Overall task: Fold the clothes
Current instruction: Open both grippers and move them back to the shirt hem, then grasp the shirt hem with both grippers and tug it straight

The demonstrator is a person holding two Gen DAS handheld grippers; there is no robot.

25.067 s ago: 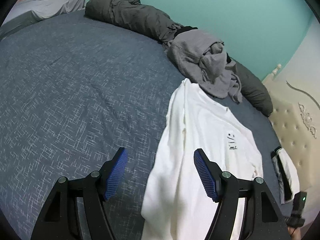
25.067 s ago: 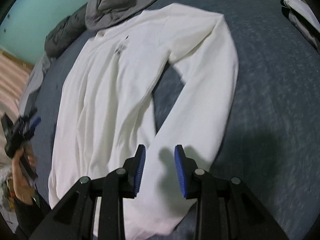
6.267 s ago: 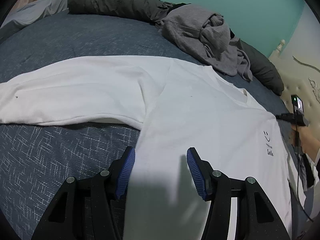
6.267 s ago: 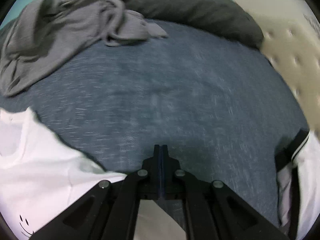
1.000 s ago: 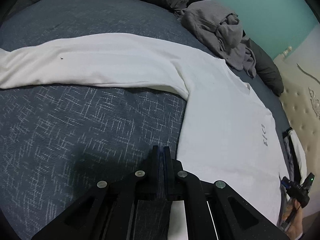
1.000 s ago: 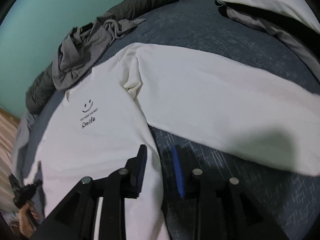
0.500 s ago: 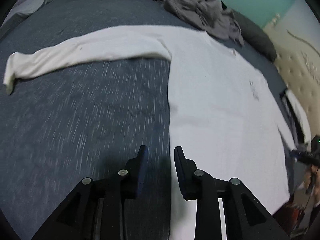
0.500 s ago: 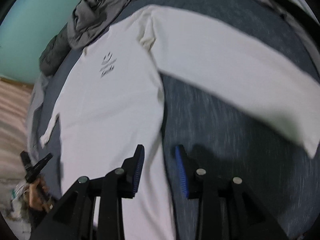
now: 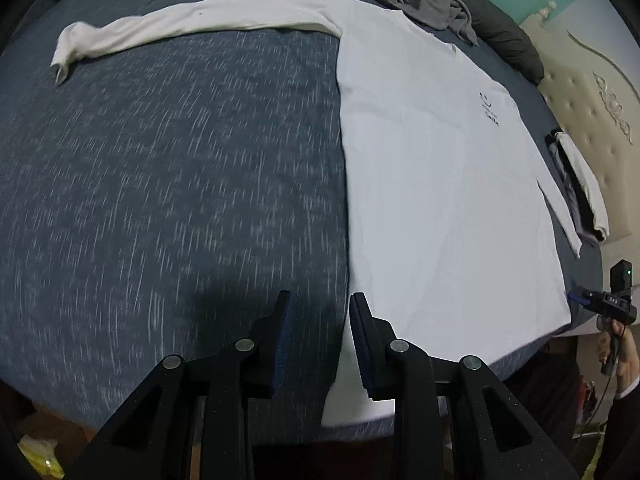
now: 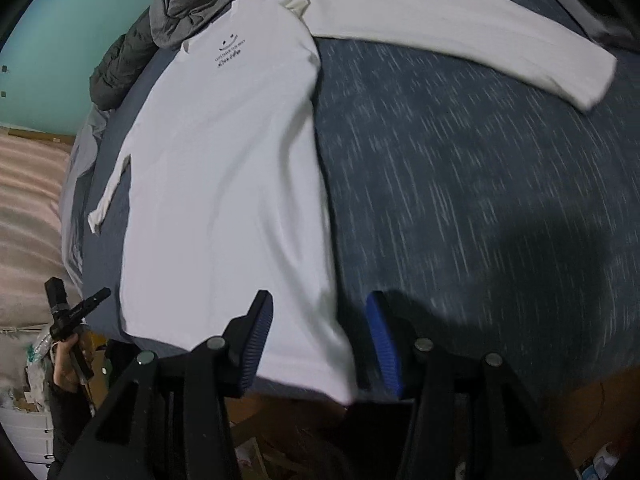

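Shirt [image 9: 432,184] flat, print up, on the bed [image 9: 180,184], both sleeves spread, hem at near edge — left claw [image 9: 319,334] narrowly parted at the hem's left corner, right claw [image 10: 318,340] wide astride the right; judged: spread, unfolded — next needs a corner grip.

The white shirt [image 10: 224,168] carries the only print in view: a small dark smiley [image 10: 229,42] on the chest, and under it 2 lines of dark lettering [image 10: 228,58], at about 11 o'clock in the right wrist view. The letters are too small and blurred to read. In the left wrist view the same print [image 9: 489,110] sits at about 2 o'clock, equally unreadable.
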